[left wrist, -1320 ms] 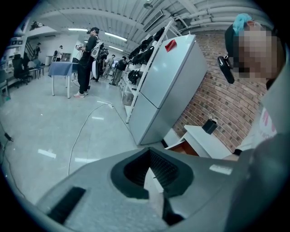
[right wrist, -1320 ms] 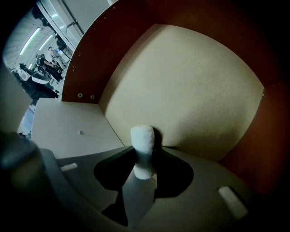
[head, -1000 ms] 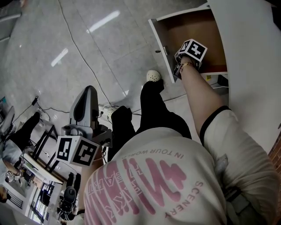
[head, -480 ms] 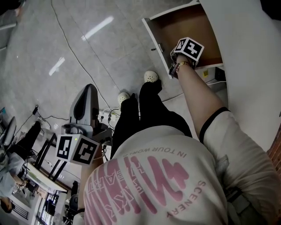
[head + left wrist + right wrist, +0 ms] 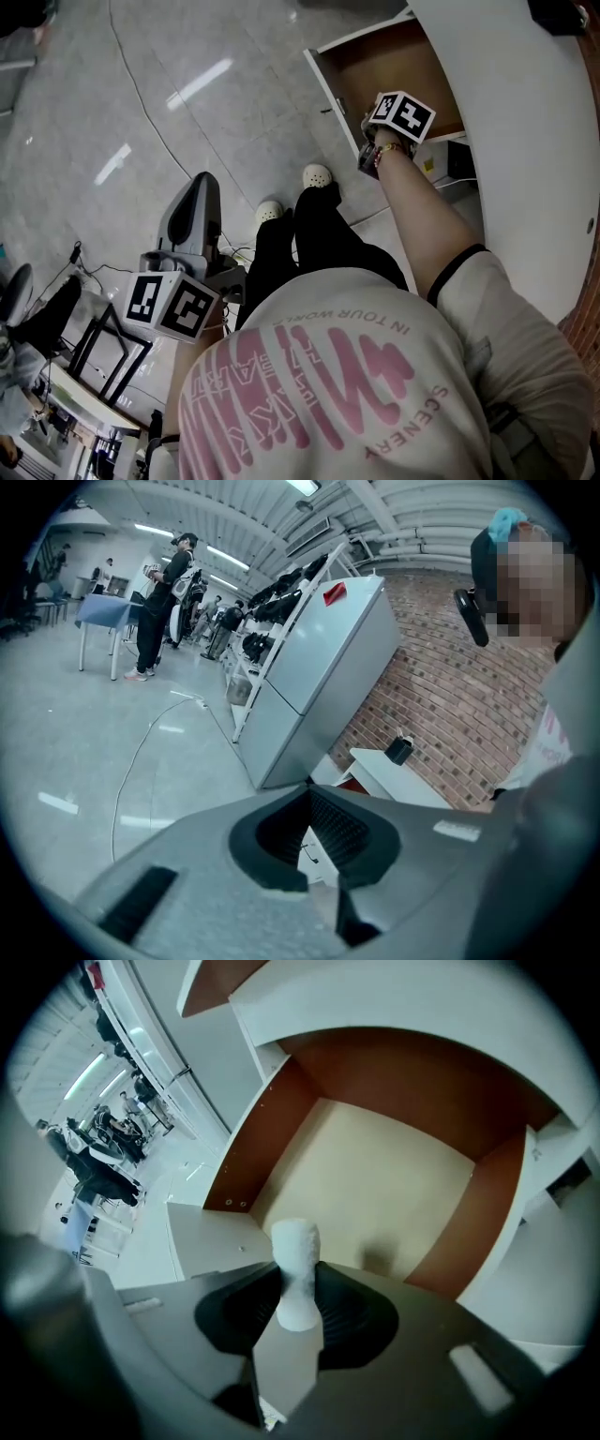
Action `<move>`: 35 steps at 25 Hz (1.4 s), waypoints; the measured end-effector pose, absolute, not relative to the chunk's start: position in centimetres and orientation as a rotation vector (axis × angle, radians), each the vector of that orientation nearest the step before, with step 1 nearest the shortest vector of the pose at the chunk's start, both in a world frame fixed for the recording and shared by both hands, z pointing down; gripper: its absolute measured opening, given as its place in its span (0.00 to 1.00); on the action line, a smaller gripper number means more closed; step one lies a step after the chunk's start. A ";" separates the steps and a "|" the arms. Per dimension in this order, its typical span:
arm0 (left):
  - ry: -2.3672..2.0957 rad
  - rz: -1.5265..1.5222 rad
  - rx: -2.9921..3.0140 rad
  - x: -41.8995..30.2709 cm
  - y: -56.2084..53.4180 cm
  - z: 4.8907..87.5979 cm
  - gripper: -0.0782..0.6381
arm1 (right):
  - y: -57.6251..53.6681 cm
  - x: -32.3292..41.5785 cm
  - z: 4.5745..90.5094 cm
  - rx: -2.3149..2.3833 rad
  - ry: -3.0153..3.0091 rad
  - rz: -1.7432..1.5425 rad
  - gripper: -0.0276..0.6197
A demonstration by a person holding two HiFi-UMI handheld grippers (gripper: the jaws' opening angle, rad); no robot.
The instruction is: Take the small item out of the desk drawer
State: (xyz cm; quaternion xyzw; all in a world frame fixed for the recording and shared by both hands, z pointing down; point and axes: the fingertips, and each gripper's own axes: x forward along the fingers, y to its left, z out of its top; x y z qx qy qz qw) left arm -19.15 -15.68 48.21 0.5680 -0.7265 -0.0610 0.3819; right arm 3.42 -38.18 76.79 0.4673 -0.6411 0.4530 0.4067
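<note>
The desk drawer [image 5: 394, 58] stands pulled open below the white desk top [image 5: 511, 141]; its beige floor [image 5: 375, 1171] between brown walls shows nothing lying in it. My right gripper [image 5: 371, 156] hangs pointing down over the drawer's front corner, under its marker cube. In the right gripper view it [image 5: 296, 1288] is shut on a small white foam-like item [image 5: 295, 1269] with a narrow waist, whose rounded top sticks out past the jaws. My left gripper [image 5: 197, 187] is held low at the left, away from the desk; its jaws [image 5: 309, 794] meet at the tips with nothing between them.
The person's legs and white shoes [image 5: 317, 175] stand just in front of the drawer. A cable [image 5: 141, 94] runs across the glossy floor. A black stand [image 5: 103, 347] is at the lower left. A tall grey cabinet [image 5: 309, 667], a brick wall and people [image 5: 155, 611] lie ahead of the left gripper.
The right gripper has lifted up out of the drawer with the white item still in it. The person's feet have shifted closer together. The left gripper has barely moved.
</note>
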 end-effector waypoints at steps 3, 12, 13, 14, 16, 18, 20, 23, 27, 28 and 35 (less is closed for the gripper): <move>-1.845 -0.178 1.486 -19.4 -15.1 47.3 0.12 | -37.1 3.4 74.9 1.185 -1.650 1.115 0.24; -1.837 -0.233 1.581 -20.1 -11.9 44.8 0.12 | -31.9 3.5 70.5 1.196 -1.715 1.090 0.24; -1.833 -0.236 1.590 -20.1 -11.7 44.6 0.12 | -31.1 3.5 70.0 1.193 -1.719 1.093 0.24; -1.828 -0.239 1.600 -20.1 -11.5 44.4 0.12 | -30.4 3.4 69.5 1.187 -1.725 1.090 0.24; -1.817 -0.247 1.622 -20.0 -11.4 43.8 0.12 | -29.2 3.3 68.6 1.176 -1.743 1.077 0.24; -1.808 -0.261 1.656 -19.9 -11.7 43.1 0.12 | -28.2 3.1 67.7 1.173 -1.764 1.074 0.24; -1.796 -0.272 1.695 -19.6 -12.0 42.1 0.12 | -27.1 2.9 66.6 1.167 -1.785 1.076 0.24; -1.782 -0.283 1.749 -19.0 -12.0 40.5 0.12 | -25.5 2.7 64.6 1.162 -1.827 1.080 0.24; -1.756 -0.302 1.827 -18.4 -12.4 38.8 0.12 | -25.2 2.0 61.6 1.189 -1.907 1.095 0.24; -1.749 -0.306 1.843 -18.3 -12.4 38.4 0.12 | -25.1 1.9 60.9 1.196 -1.924 1.097 0.24; -1.745 -0.366 1.941 -17.6 -12.1 34.2 0.12 | -23.6 1.8 55.8 1.224 -2.031 1.129 0.24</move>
